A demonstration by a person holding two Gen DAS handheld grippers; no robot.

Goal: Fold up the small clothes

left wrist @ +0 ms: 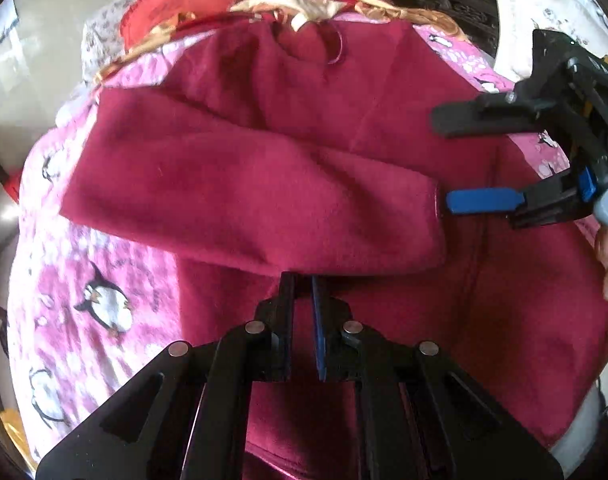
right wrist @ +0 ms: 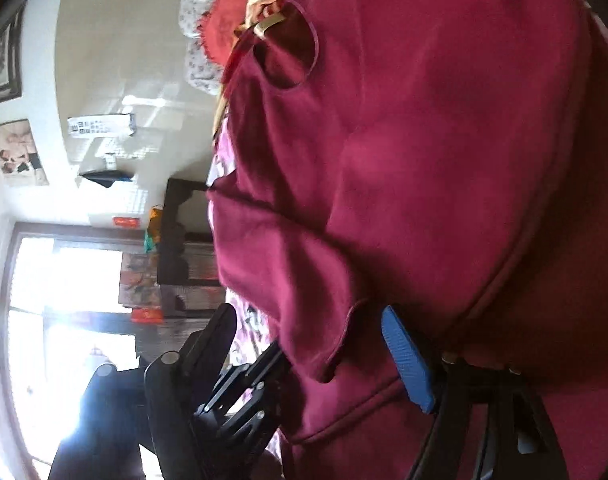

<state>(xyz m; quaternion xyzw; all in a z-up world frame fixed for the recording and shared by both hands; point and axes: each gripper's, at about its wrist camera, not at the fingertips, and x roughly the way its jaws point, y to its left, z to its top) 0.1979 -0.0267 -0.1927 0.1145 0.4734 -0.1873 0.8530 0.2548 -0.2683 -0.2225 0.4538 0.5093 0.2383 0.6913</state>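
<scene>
Maroon top (left wrist: 324, 140) lies flat on the penguin-print bed cover (left wrist: 103, 280), one sleeve (left wrist: 243, 208) folded across the body. Left tool (left wrist: 302, 284) closed, nothing gripped. Right tool (left wrist: 444, 160) open at the sleeve cuff. No containers visible.

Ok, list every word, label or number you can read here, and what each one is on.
None can be read.
Pink penguin blanket: faint script beside a penguin, too blurred.
White box on the far ledge: dark print, too small.
Red signs by the window: no legible characters.
Maroon sweater: no label showing.
</scene>
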